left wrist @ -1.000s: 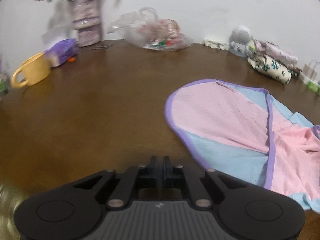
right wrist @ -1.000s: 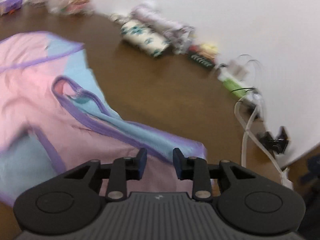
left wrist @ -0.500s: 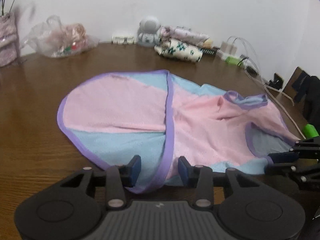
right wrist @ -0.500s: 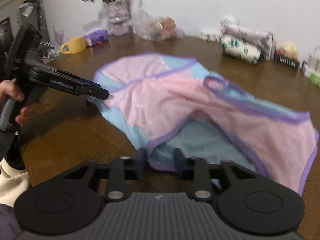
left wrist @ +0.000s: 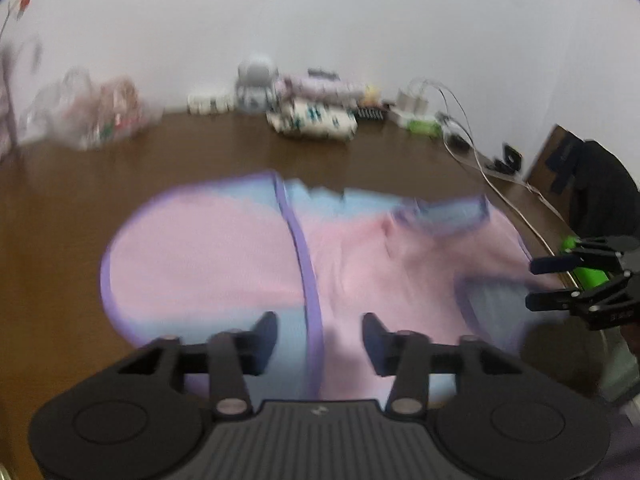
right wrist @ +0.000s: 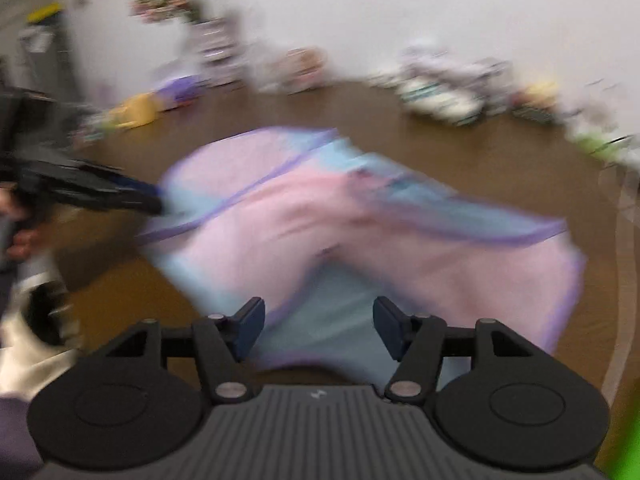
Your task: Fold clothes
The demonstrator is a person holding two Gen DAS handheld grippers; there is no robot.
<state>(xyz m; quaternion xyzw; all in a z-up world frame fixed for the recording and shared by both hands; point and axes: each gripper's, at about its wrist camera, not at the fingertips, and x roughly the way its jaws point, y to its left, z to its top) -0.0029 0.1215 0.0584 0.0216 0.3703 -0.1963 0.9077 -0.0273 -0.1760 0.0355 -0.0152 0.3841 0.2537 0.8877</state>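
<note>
Both claws are held wide apart over the pink and blue shirt [left wrist: 240, 256] — the left gripper [left wrist: 320, 338] and right gripper [right wrist: 318, 330] hold nothing. Only the top layer might be pinched, so a crooked fold could be made.

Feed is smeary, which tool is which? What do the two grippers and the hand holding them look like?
Both match: the left gripper and right gripper have matte black ribbed bodies with a small pale logo, two round discs, silver pivot pins, black linkages and dark blue pads on the jaws. The hand on the left handle is bare; a pale cuff shows below it.
</note>
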